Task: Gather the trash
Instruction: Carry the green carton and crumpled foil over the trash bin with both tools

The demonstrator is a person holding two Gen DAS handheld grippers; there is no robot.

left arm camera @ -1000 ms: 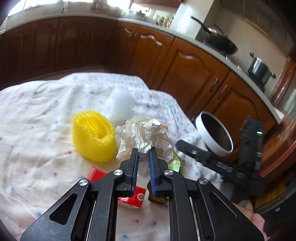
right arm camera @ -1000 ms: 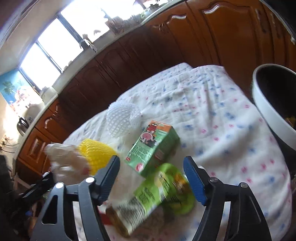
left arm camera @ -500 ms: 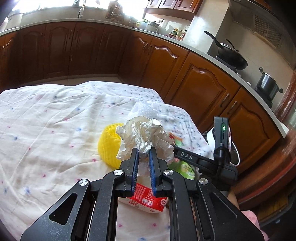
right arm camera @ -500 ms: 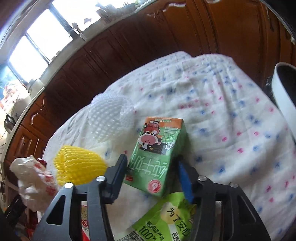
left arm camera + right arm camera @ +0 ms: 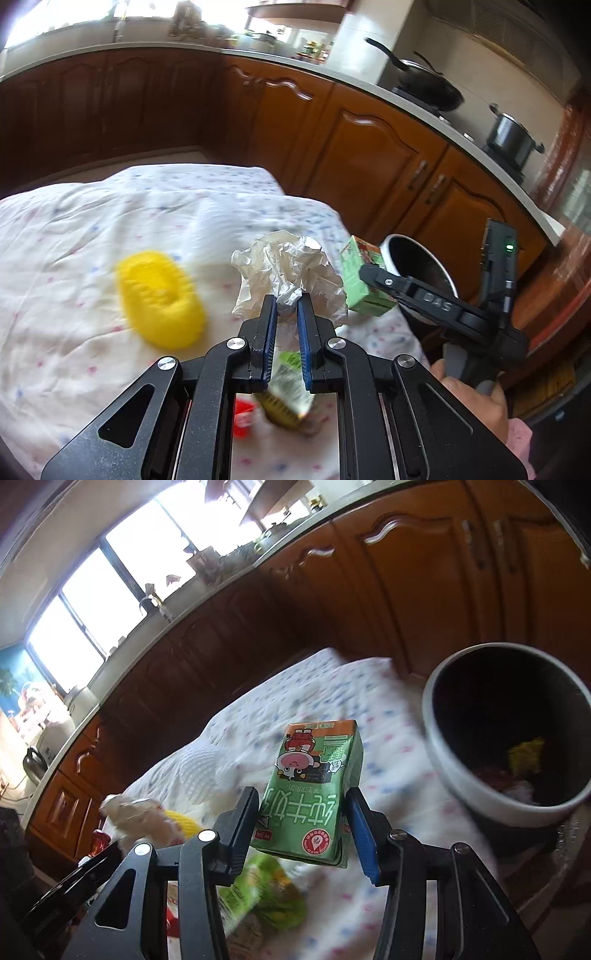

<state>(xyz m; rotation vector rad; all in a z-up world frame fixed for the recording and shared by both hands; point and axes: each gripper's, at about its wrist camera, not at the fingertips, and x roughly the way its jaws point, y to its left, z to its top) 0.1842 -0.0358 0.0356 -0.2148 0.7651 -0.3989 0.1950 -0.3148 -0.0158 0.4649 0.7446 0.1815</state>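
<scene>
The left gripper (image 5: 286,304) was clamped on a crumpled white plastic wad (image 5: 288,271) above the dotted white cloth (image 5: 74,236). The right gripper (image 5: 301,812), jaws closing, gripped a green milk carton (image 5: 314,794) lifted beside the white-rimmed dark bin (image 5: 443,775).

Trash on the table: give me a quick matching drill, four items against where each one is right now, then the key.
Items:
1. crumpled paper wad
2. green milk carton
3. yellow foam net
4. bin

Places:
A. lying loose on the flowered cloth
B. beside the table, some trash inside
C. pinched in the left gripper
D. between the fingers of the right gripper, lifted off the cloth

Pairs: 1-C, 2-D, 3-A, 4-B
</scene>
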